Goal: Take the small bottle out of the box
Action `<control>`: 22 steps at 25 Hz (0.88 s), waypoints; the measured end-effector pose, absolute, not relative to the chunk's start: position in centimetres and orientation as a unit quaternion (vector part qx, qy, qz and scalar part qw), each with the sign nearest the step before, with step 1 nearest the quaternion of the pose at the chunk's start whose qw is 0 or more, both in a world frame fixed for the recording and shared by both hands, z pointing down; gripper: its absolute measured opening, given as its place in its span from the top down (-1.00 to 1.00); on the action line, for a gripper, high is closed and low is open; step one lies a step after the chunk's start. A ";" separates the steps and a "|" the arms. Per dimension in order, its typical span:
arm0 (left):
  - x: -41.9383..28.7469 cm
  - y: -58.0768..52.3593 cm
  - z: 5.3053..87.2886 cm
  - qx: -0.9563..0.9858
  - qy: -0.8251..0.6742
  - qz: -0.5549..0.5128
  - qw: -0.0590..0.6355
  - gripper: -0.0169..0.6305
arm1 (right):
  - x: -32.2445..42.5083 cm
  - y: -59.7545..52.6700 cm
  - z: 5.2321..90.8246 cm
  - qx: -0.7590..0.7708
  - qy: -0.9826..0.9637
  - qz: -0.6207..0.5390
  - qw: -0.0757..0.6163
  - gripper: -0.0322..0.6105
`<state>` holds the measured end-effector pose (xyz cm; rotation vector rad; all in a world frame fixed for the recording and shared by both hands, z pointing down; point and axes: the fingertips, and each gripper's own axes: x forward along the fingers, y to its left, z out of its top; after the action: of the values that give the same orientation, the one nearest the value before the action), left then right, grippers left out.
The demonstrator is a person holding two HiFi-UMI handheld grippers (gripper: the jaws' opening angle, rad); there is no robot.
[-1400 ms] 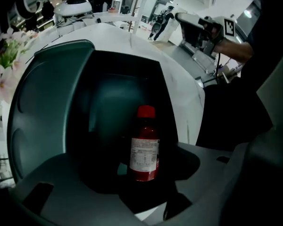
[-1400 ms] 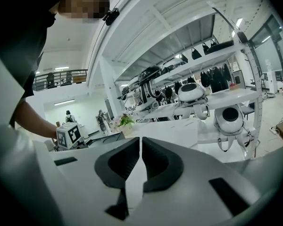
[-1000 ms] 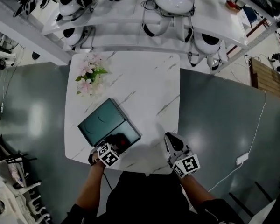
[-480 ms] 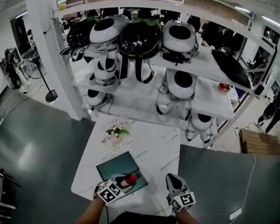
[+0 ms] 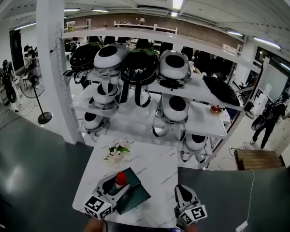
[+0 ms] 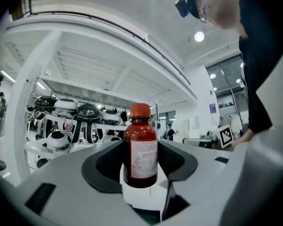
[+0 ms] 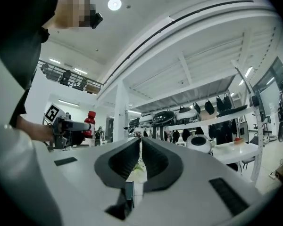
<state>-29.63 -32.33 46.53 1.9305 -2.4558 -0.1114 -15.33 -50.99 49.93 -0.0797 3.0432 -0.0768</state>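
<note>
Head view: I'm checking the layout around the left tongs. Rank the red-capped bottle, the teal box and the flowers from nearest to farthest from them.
1. Red-capped bottle: gripped in the left tongs.
2. Teal box: on the table, just to their right.
3. Flowers: at the table's far edge.

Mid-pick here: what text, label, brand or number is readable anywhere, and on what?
On the small bottle, the white label: print present, too blurred to read.
On the left gripper and right gripper, the cubes: square marker patterns, no words.
Nothing else is legible.
</note>
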 end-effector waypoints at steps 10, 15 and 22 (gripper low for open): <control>-23.7 -27.6 43.4 0.558 -0.816 -0.127 -0.084 0.23 | -7.5 -48.8 49.0 -0.048 0.995 -0.029 0.077 0.77; -17.4 -24.3 45.9 0.562 -0.814 -0.141 -0.048 0.23 | -0.7 -45.5 51.3 -0.083 0.994 -0.028 0.067 0.77; -10.0 -21.7 47.9 0.581 -0.797 -0.167 0.002 0.23 | 8.4 -41.3 54.9 -0.108 0.991 -0.056 0.049 0.77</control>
<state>-9.97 -21.69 47.91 1.8217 -2.5006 -0.5250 8.36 -41.31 54.94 -0.3303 3.0199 -0.1700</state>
